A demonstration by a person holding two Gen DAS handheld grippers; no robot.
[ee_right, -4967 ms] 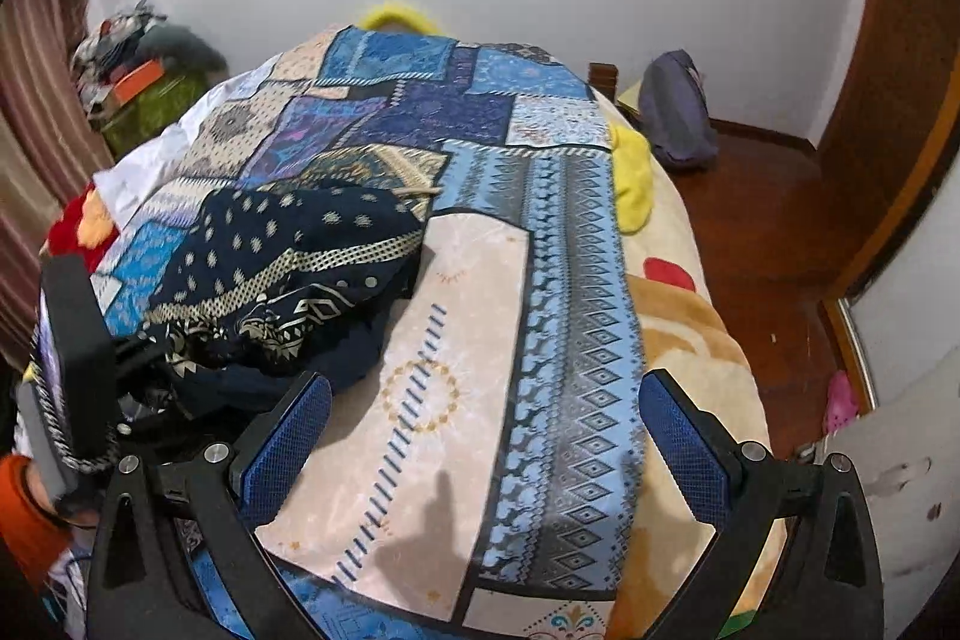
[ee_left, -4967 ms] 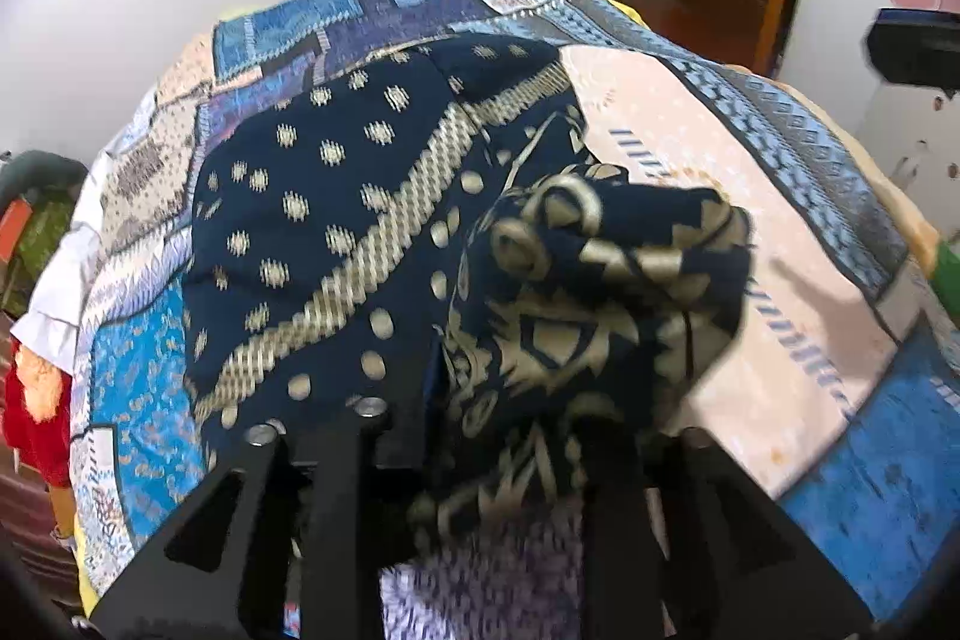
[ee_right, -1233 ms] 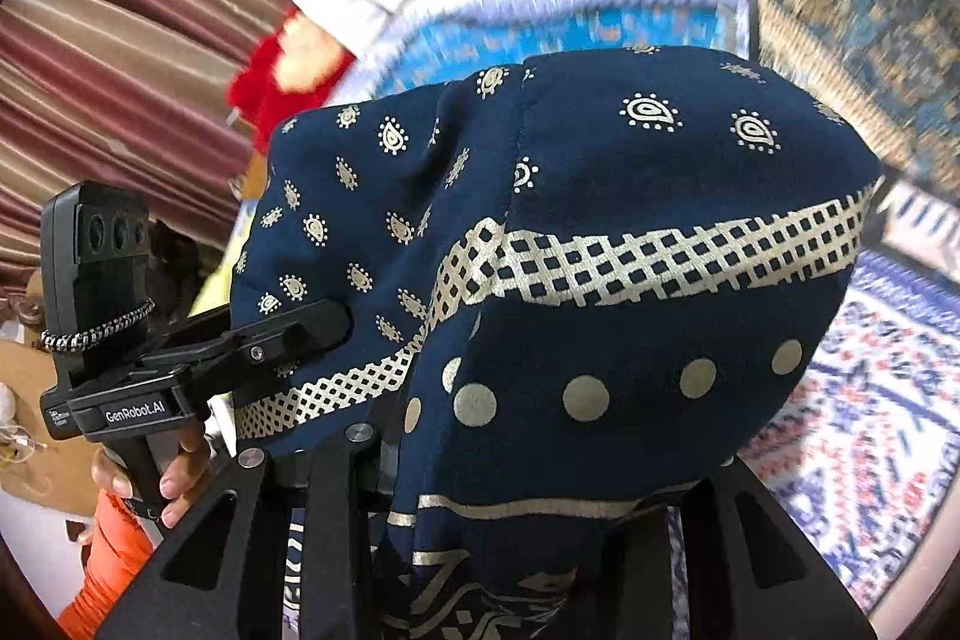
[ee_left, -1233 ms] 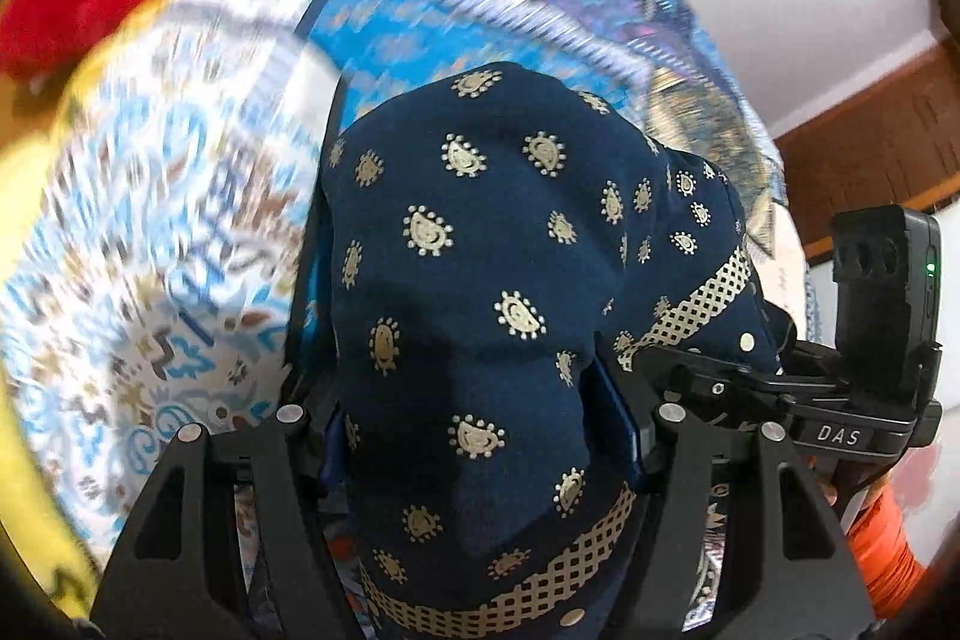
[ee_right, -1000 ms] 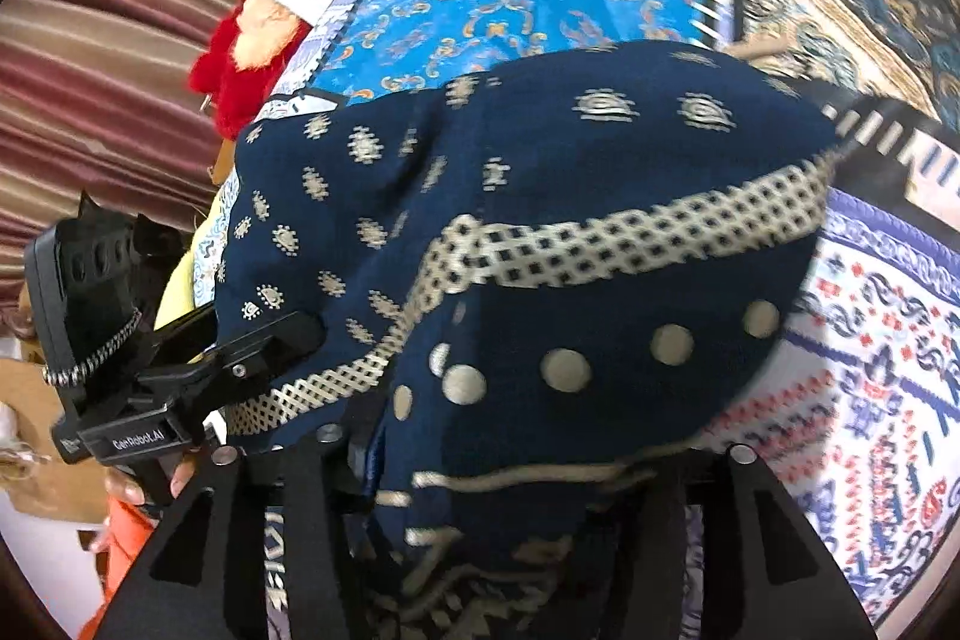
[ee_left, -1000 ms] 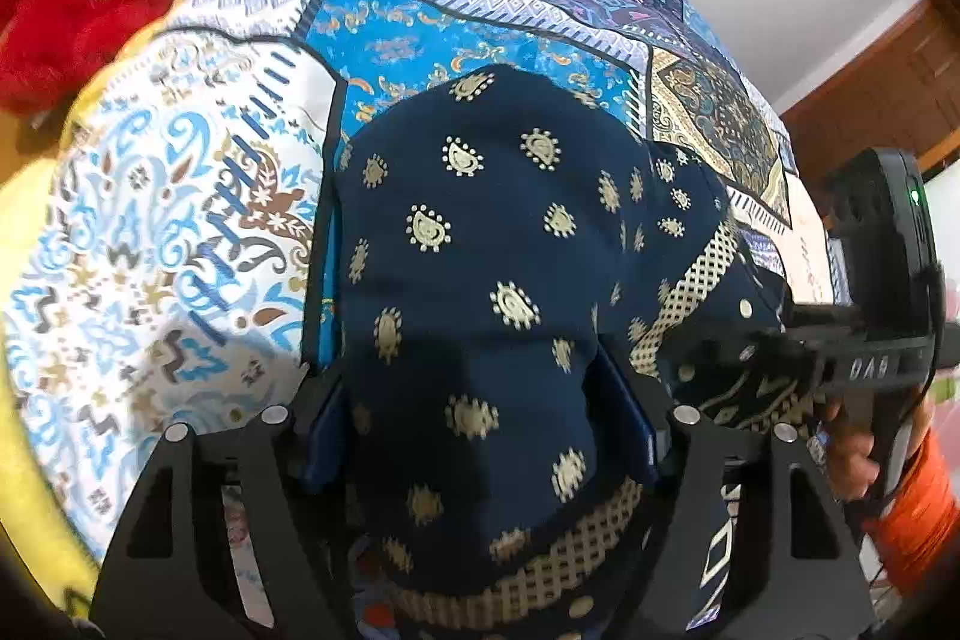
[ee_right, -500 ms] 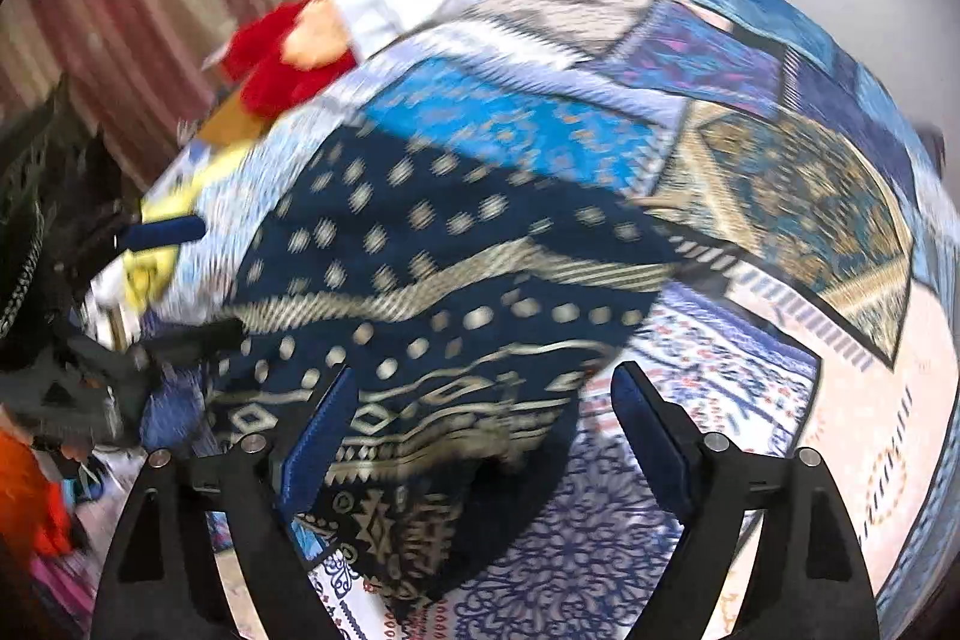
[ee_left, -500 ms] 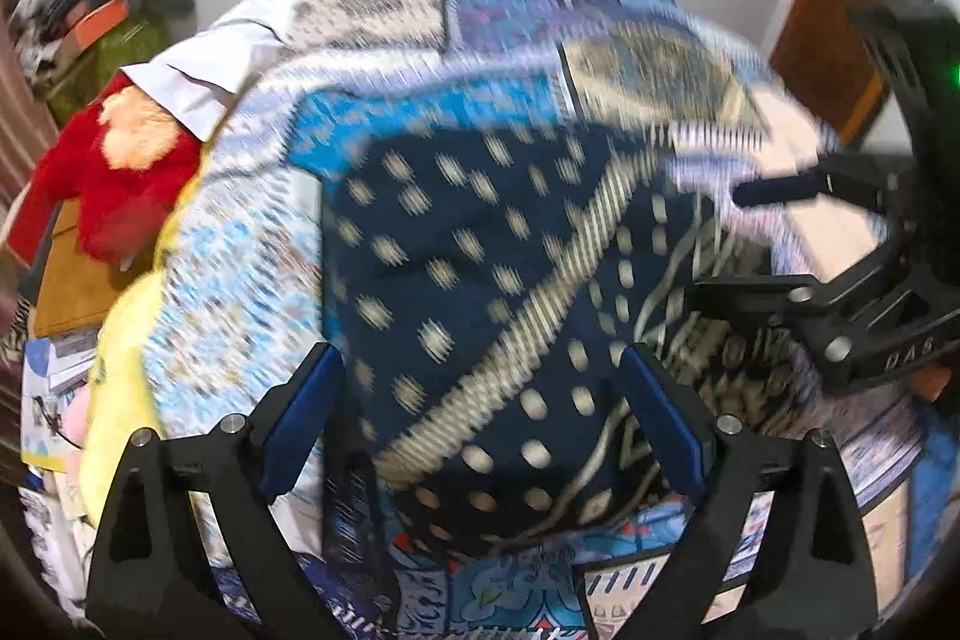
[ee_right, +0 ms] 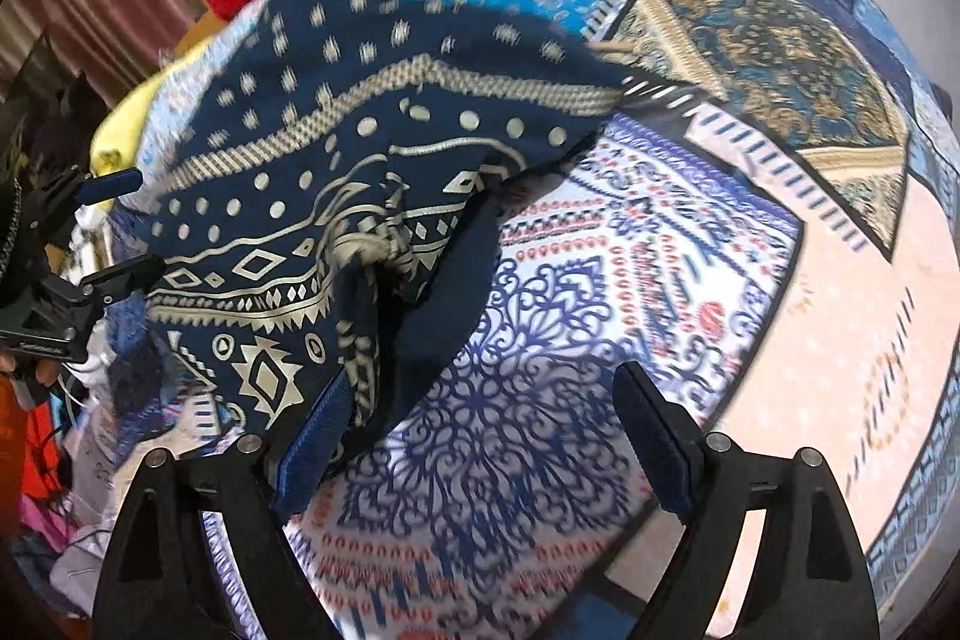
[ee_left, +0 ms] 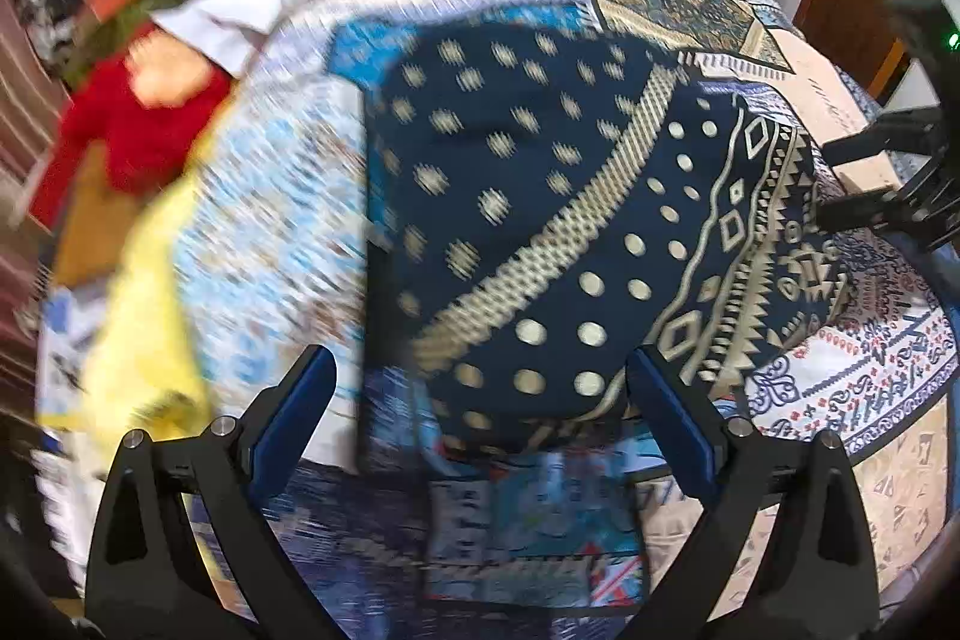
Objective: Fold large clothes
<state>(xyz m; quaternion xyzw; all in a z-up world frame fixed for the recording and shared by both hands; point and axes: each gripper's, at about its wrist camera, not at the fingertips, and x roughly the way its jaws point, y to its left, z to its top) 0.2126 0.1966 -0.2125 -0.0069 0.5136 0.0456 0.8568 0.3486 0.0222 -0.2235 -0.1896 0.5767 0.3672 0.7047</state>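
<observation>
The navy garment [ee_left: 540,220] is laid folded near the bed's [ee_right: 840,280] edge. Left claw [ee_left: 480,436] is seen opening, apparently empty; right claw [ee_right: 480,436] spread wide, gripping nothing.

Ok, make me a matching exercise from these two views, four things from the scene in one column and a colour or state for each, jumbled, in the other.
Things:
1. folded garment
2. plush toy
3. blanket edge
4. right gripper

Colours or states:
A. yellow
B. open, nothing between the pads
C. navy with cream dots and bands, lying on the bedspread
D. red

Pairs: 1-C, 2-D, 3-A, 4-B
</observation>
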